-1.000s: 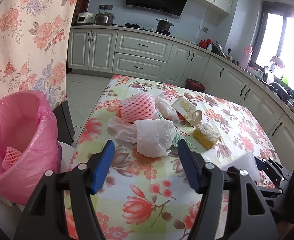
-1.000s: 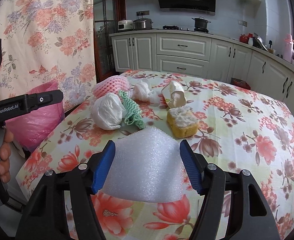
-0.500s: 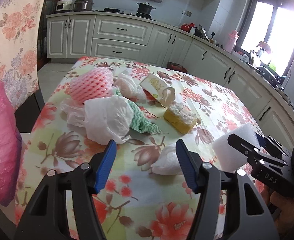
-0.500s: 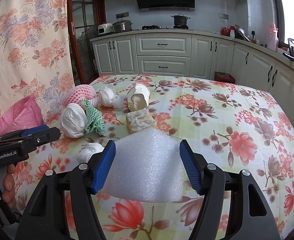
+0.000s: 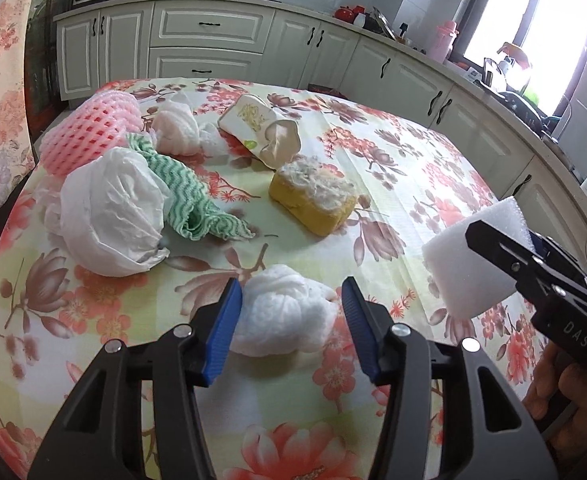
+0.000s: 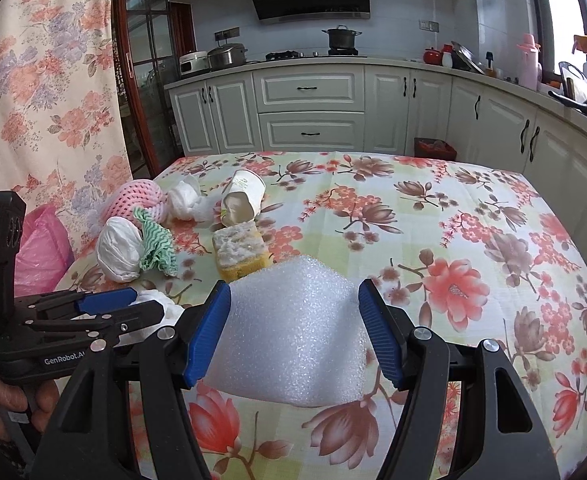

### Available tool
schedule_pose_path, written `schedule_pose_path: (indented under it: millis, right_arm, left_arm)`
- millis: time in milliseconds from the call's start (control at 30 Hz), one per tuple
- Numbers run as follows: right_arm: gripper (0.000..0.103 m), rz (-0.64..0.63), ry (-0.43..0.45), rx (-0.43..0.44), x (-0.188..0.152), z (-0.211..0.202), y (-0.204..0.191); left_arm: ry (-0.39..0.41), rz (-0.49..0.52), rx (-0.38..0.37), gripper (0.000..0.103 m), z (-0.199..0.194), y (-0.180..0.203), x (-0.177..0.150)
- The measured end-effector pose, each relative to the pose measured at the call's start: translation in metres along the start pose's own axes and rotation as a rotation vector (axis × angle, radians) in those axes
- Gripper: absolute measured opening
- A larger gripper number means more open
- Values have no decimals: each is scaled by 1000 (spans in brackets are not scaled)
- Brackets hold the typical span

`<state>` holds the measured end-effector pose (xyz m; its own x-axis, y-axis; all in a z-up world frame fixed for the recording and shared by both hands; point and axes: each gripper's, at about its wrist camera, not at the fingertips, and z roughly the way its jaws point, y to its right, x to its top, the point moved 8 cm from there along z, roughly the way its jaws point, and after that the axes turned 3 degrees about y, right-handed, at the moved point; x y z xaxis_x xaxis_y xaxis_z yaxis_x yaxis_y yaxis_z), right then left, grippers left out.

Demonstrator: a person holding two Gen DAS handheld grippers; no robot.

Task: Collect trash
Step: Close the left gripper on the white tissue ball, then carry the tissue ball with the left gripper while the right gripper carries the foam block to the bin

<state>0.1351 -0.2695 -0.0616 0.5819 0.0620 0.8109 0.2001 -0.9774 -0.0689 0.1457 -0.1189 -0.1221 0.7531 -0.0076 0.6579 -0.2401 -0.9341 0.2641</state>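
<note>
Several scraps are lying on the floral table [image 5: 413, 184]: white bag [image 5: 109, 212] at ten o'clock, yellow sponge [image 5: 313, 200] at twelve. Right gripper [image 6: 295, 328] is clenching foam block [image 6: 293, 336]. Left gripper [image 5: 291, 326] is closing around crumpled tissue [image 5: 281, 316], pads not yet pressing.

You see a white tissue wad [image 5: 283, 316], a yellow sponge [image 5: 313, 200] and a green-striped cloth [image 5: 189, 196]. Your desk [image 5: 413, 184] has a red flower pattern. The foam net [image 5: 89, 136] is pink.

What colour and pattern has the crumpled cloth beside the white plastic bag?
Green with white wavy stripes; the cloth shows best in the left wrist view.
</note>
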Motion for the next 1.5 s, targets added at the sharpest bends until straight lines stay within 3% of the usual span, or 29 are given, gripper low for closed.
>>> schedule_pose_path:
  millis: [100,167,267,433,867,1500]
  right_arm:
    - [62,5,0,1,0,0,3]
    - [62,7,-1,2,0,1,4]
    - [62,9,-3,5,-1,1,4]
    - [62,7,-2,9,0,2,2]
    - [62,-26,18,35,14,-2,-22]
    - [62,-121,65,140,51,-3,-104]
  left_arm:
    - [-37,-3,18,47,11,-2,-6]
    - [-51,-1,25,32,15,-2,-8]
    - [-48,-6,22,27,14,-3,-8]
    - [-6,-11,15,27,-5,-4,-1]
    - [115,-59,85,27,-67,-44,24]
    - [256,-170,213,27,-158,-136,37]
